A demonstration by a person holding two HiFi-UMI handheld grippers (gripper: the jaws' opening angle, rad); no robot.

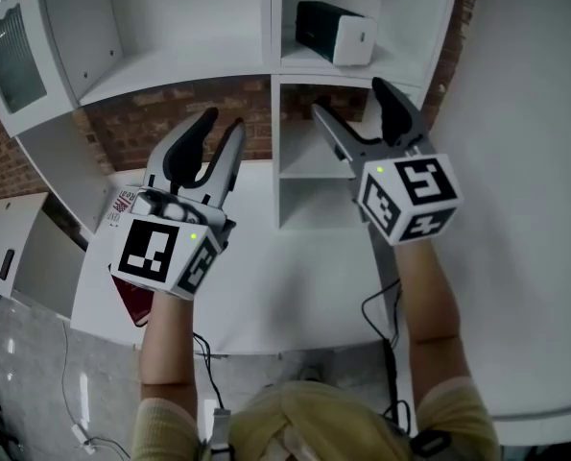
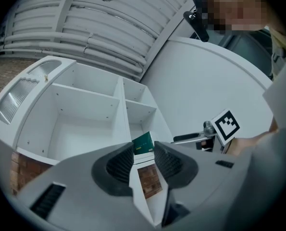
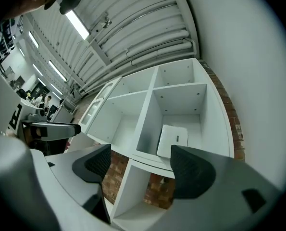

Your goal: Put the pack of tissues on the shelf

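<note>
The pack of tissues lies in the upper right compartment of the white shelf at the table's back edge. Before the shelf, the right gripper has its jaws wide apart and empty. The left gripper has its jaws narrowly parted, gripping nothing, above what may be a dark red packet near the table's left edge.

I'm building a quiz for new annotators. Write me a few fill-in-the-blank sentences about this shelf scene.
The pack of tissues lies in the shelf's ___ column.
Behind the shelf stands a ___ wall.
The right gripper has its jaws ___, with nothing between them.
Missing words: right; brick; open.
</note>
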